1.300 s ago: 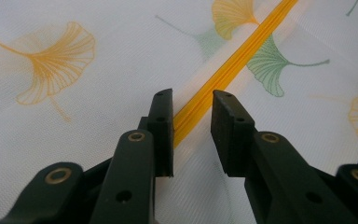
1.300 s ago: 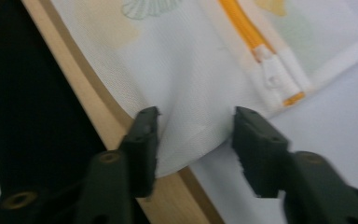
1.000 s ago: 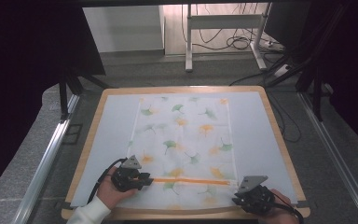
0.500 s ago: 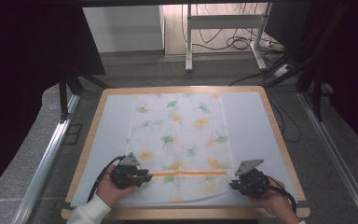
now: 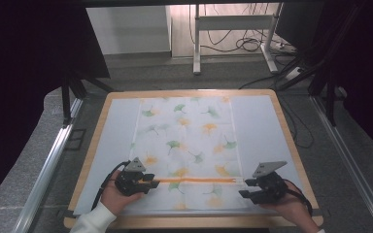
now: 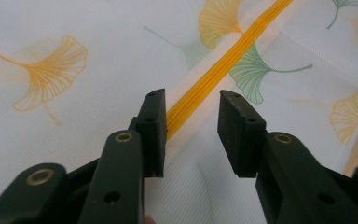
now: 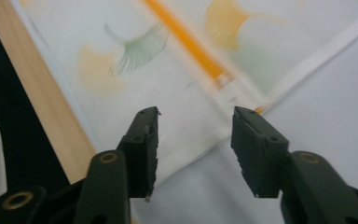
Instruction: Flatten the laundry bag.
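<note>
My left gripper (image 5: 151,178) and right gripper (image 5: 243,187) have just been opening — both spread, nothing pinched — over the ginkgo-print cloth (image 5: 187,141).

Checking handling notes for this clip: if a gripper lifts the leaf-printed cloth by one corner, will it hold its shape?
Probably not. The cloth lies flat and looks thin, so it would likely droop. The orange strip may stiffen that line slightly. It seems light.

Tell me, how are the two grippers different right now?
The left gripper has the orange zipper running in between its open jaws; the right gripper has bare cloth there, its zipper end lying just ahead. The left gripper sits over the cloth's left edge, the right gripper by its right edge. Both have just been opening, gripping nothing.
</note>
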